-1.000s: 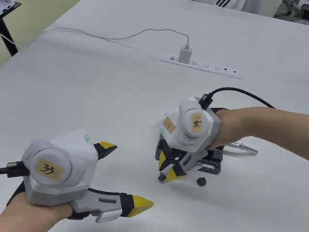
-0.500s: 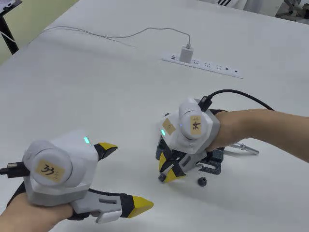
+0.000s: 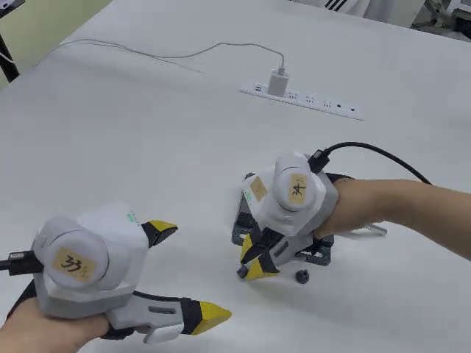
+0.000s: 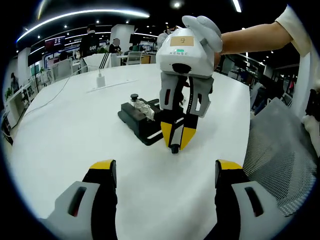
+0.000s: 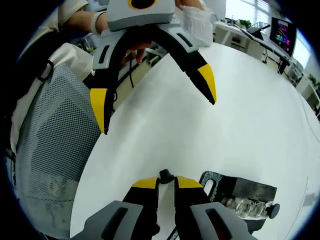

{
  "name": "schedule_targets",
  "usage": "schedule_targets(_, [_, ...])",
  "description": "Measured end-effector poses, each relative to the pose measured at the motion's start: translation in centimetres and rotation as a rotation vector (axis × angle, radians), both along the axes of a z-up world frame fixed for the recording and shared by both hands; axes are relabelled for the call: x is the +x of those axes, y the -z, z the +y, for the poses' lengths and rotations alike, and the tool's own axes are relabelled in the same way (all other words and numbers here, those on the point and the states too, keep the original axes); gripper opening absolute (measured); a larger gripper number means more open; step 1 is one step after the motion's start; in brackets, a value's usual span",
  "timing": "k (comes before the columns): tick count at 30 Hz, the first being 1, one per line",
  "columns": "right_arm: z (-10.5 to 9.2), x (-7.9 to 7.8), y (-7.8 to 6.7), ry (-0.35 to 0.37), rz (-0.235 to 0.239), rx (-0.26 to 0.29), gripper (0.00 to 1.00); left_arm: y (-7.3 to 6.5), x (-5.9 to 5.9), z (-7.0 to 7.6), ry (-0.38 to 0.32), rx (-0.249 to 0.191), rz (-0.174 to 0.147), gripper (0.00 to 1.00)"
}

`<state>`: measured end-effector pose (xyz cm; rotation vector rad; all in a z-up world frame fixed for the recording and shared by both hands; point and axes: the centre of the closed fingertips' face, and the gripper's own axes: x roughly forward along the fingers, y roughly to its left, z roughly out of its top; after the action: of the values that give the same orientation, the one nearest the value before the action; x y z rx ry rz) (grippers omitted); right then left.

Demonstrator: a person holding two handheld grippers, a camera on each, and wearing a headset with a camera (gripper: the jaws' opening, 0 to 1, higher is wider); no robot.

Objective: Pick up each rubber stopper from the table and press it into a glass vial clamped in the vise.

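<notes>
pickup was the step in hand: the right gripper stood tips-down just in front of the vise. its jaws were closed on a small black rubber stopper, which sat at or barely above the table (contact could not be told). a second stopper lay loose on the table just beside the vise. the left gripper hung well apart from the work, jaws spread wide and holding nothing. in the left gripper view the glass vials stood in a row in the vise. a dark round piece sat at the far end, stopper or vise knob i could not tell. the next move, by my reading, called for lifting the held stopper clear and carrying it over an open vial mouth. it would then need squaring up and pressing straight down; a tilted stopper would likely skid off the glass rim.
</notes>
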<state>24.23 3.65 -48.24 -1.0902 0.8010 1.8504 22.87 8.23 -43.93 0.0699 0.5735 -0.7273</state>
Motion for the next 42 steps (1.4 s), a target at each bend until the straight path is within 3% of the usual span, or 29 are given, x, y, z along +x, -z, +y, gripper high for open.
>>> schedule_targets(11, [-2.3,1.2,-1.2,0.234,-0.045,0.016,0.07,-0.7,0.9,-1.3,0.038,0.004,-0.034,0.64])
schedule_targets(18, [-3.9,1.1,-2.1,0.291,-0.092,0.054,0.07,-0.8,1.5,-2.9,0.093,-0.004,-0.02,0.51])
schedule_targets(27, [-5.4,0.3,-2.6,0.3,-0.119,0.079,0.07,-0.2,1.4,-6.0,0.19,-0.042,0.051,0.37])
schedule_targets(34, [-6.1,0.0,-2.5,0.3,-0.139,0.082,0.07,0.4,1.1,-8.1,0.262,-0.048,0.113,0.34])
schedule_targets(42, [-6.4,-1.0,-2.9,0.281,-0.162,0.098,0.07,0.4,0.7,-9.5,0.32,-0.042,0.139,0.26])
